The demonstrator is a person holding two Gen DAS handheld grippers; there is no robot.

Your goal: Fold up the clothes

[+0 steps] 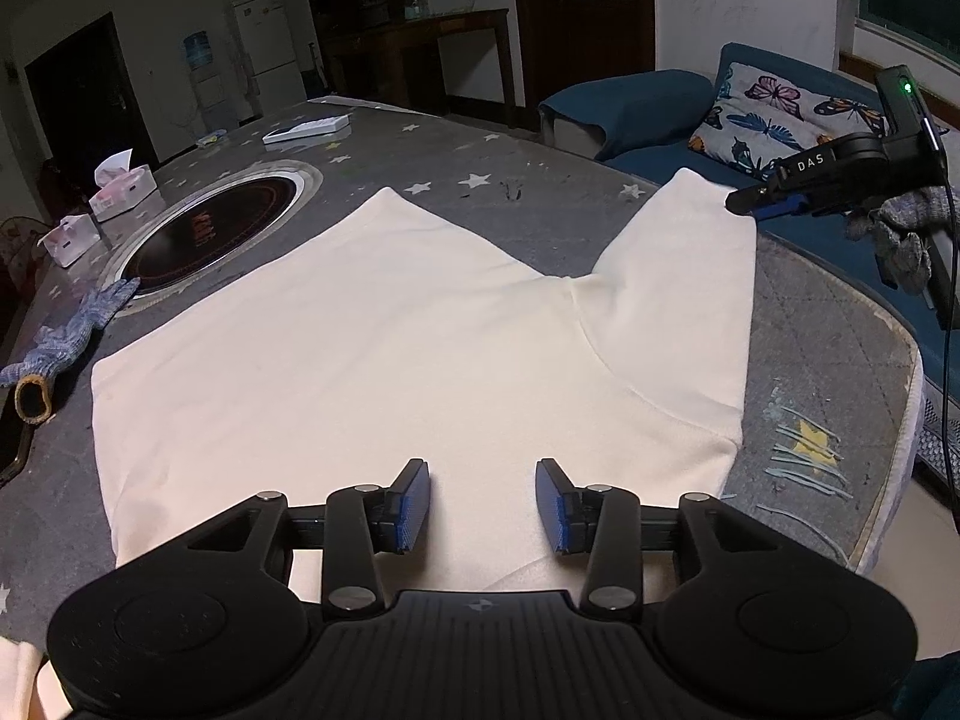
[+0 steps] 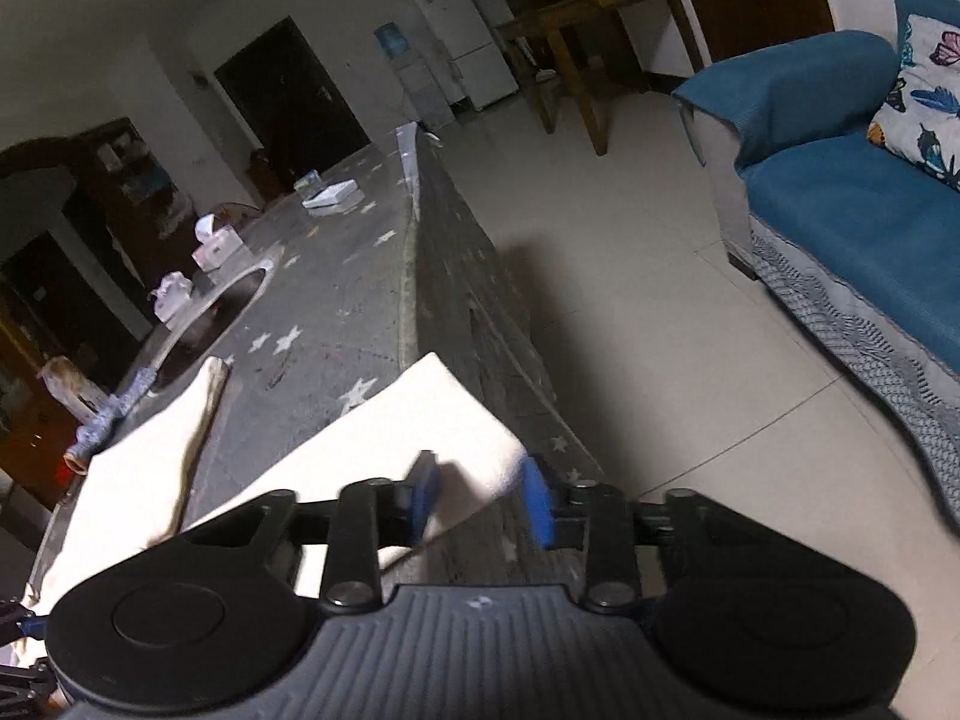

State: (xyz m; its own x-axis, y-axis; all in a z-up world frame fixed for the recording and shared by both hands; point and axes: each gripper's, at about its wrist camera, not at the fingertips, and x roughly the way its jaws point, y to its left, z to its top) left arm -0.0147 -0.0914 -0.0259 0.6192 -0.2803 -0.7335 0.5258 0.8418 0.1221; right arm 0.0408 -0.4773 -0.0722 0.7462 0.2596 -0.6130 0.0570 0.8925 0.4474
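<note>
Cream shirt spread flat on the grey star-print table, hem toward the near edge, one sleeve angled out toward the table's right rim. Same sleeve seen from the right wrist view, its end lying at the table edge above the tiled floor.

Left gripper poised low over the shirt's near portion, blue pads parted with bare cloth between them; released, grasping nothing. Right gripper at the sleeve end, pads apart with the cloth corner between them; slightly blurred, not closed on the fabric. From the left view, right gripper reaching in from the right at the sleeve's outer edge, held by a gloved hand.

Round dark hob set into the table beyond the shirt, to the left. Knitted glove lying beside the hob, just left of the shirt. Tissue boxes further left, white box at the far end. Blue sofa with butterfly cushion right of the table.
</note>
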